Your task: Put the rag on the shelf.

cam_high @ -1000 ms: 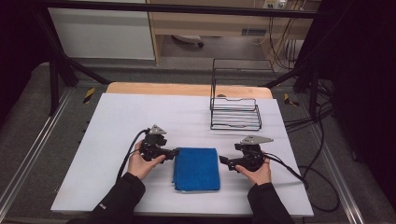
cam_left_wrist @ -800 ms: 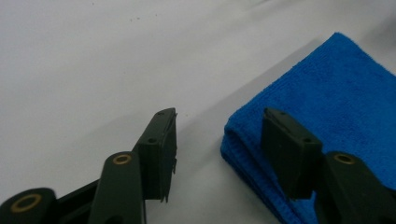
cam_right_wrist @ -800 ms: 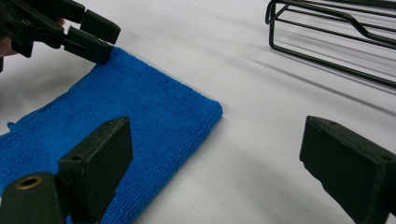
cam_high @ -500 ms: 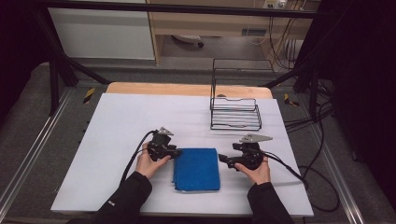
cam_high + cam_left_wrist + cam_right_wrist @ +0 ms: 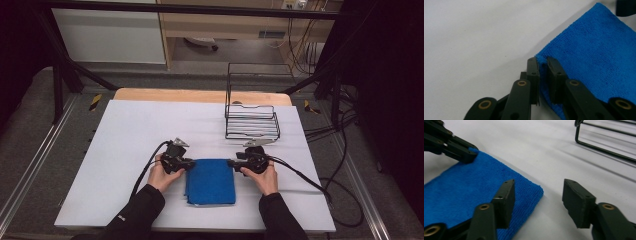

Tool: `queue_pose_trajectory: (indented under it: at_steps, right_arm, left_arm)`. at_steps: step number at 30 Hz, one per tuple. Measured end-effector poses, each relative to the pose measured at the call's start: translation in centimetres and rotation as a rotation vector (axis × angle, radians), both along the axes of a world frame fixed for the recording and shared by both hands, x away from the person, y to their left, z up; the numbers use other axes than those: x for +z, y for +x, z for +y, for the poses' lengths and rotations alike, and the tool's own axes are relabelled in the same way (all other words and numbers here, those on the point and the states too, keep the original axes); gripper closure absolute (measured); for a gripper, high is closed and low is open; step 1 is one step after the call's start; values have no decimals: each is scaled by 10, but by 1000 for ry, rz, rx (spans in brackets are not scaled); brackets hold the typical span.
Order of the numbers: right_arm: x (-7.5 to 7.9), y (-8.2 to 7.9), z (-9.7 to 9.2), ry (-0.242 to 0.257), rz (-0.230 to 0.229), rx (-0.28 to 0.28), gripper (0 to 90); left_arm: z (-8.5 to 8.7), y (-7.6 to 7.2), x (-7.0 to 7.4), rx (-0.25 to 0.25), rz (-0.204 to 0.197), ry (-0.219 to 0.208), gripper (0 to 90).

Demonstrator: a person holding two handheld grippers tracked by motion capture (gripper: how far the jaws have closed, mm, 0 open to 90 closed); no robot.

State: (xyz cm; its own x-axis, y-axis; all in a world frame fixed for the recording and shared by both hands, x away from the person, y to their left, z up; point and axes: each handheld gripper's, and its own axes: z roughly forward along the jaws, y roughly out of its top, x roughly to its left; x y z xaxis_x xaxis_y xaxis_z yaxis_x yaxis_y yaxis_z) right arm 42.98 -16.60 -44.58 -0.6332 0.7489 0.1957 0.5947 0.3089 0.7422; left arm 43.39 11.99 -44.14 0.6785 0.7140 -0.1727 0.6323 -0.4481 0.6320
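The left gripper (image 5: 542, 62) has its two black jaws pinched onto the far left corner of the blue microfibre cloth (image 5: 596, 60), with a sliver of blue pile caught in the narrow gap between them. Brass-coloured rivets dot the flat black jaw links. From above, the left gripper (image 5: 186, 163) sits right at the cloth's upper left corner, the person's left hand (image 5: 161, 175) wrapped round it, dark sleeve running off the bottom edge.

Over on the other side, the right gripper (image 5: 537, 192) is spread wide: one jaw hovers over the cloth's near corner, the other stands off over bare table. Nothing is between them but the corner's edge and white surface. In the high view the right gripper (image 5: 233, 162) is at the upper right corner, the right hand (image 5: 262, 175) behind it and a black cable trailing off to the right.

The cloth (image 5: 210, 181) is a folded, fuzzy rectangle lying flat near the front of the white table (image 5: 125, 130), its long axis running away from the person.

Beyond it, well apart, stands a black wire rack (image 5: 251, 120) with a tall back frame, thin rods casting striped shadows. Its lower bars (image 5: 604, 145) show past the right jaws. Dark frame legs flank the table.
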Motion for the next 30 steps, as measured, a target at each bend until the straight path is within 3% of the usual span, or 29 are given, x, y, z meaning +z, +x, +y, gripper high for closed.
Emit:
queue_pose_trajectory:
  at_steps: [8,14,18,24,30]
  right_arm:
    - [-7,3,7,-22,48,13,672]
    - [-8,3,8,12,103,21,820]
    - [-6,2,7,29,114,13,859]
    - [2,-3,5,48,73,8,864]
    - [16,-12,0,108,20,2,864]
  left_arm:
    - [-1,-1,0,-4,-7,6,830]
    - [0,0,0,-4,0,2,839]
    - [0,-1,1,-3,-2,-5,847]
    - [6,-6,11,3,-36,-64,849]
    - [12,-16,25,8,-96,-129,849]
